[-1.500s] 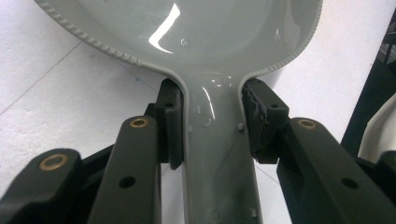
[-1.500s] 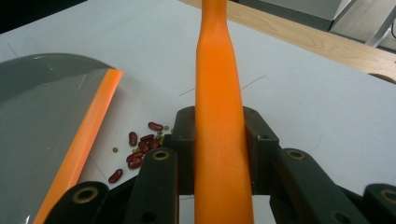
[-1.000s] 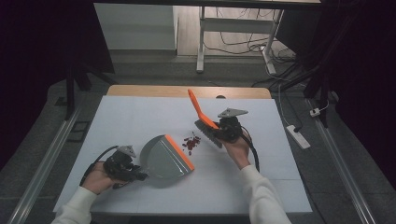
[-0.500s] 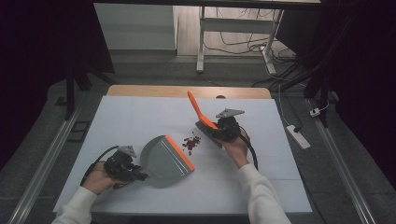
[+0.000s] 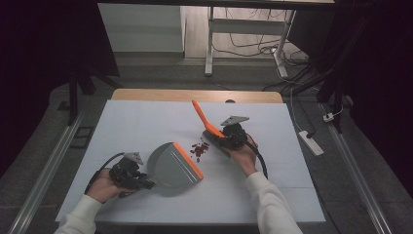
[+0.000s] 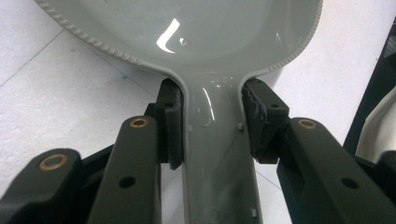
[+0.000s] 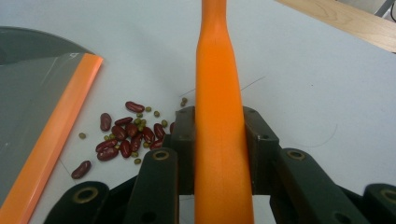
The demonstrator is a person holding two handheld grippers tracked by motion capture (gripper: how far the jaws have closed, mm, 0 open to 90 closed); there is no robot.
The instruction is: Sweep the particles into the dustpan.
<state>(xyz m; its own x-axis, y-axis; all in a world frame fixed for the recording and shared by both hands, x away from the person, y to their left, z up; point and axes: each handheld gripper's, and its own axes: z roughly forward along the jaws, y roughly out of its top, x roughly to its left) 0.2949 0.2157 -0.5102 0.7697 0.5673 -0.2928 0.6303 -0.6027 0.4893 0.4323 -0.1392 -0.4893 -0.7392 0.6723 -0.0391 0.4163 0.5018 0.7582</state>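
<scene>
Lower left of the high view: left gripper (image 5: 142, 183) clamped on the grey dustpan (image 5: 170, 165) handle, orange lip facing the beans (image 5: 199, 149) at centre. Just beyond, right gripper (image 5: 223, 135) holds the orange brush handle (image 5: 199, 112), narrow grip. Judgement: keep the lip flat on the table (image 5: 146, 117); sweep short and low toward it.

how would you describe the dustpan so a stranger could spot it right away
Start at the white table and look to its near left part, ahead of the left tool, which grips a grey handle. That handle widens into the dustpan, a flat grey scoop. Its orange front lip, facing the small pile of beans, sets it apart.
</scene>
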